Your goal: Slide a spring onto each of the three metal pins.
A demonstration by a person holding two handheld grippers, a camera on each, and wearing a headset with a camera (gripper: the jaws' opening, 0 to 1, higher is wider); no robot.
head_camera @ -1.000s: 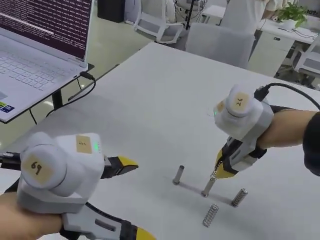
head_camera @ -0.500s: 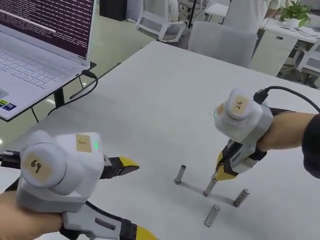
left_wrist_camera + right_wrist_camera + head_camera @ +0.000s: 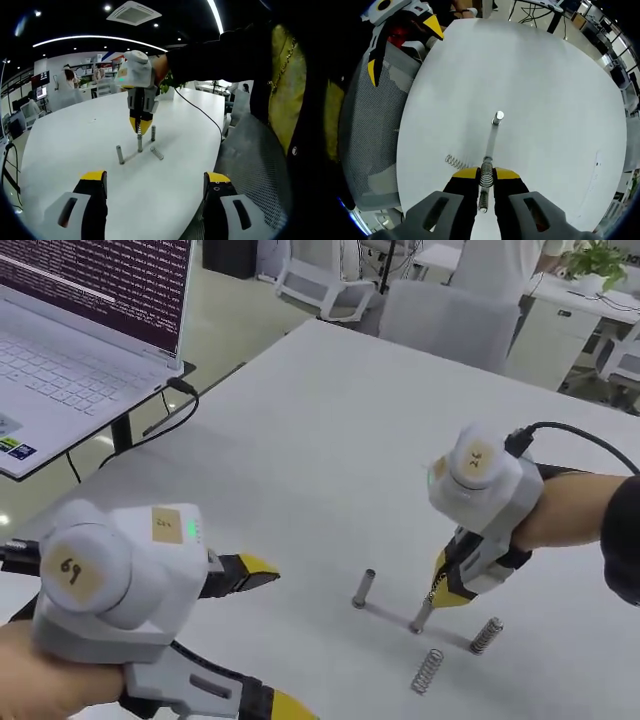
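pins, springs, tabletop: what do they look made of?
Pins: solid metal, likely steel, with grey sides and a bright flat end face.
Springs: thin coiled wire, silvery, probably steel.
Tabletop: smooth matte white, maybe laminate; the core is not visible.

White left gripper (image 3: 287, 639) and right gripper (image 3: 440, 597) have yellow-tipped jaws.

An open-plan office is shown. A large white counter (image 3: 330, 420) is ringed by swivel chairs (image 3: 318, 288), an open laptop (image 3: 70, 350) is set beside it, a potted plant (image 3: 598, 258) is kept on a far desk, and a ceiling vent (image 3: 134, 12) and strip lighting (image 3: 100, 39) are seen overhead.
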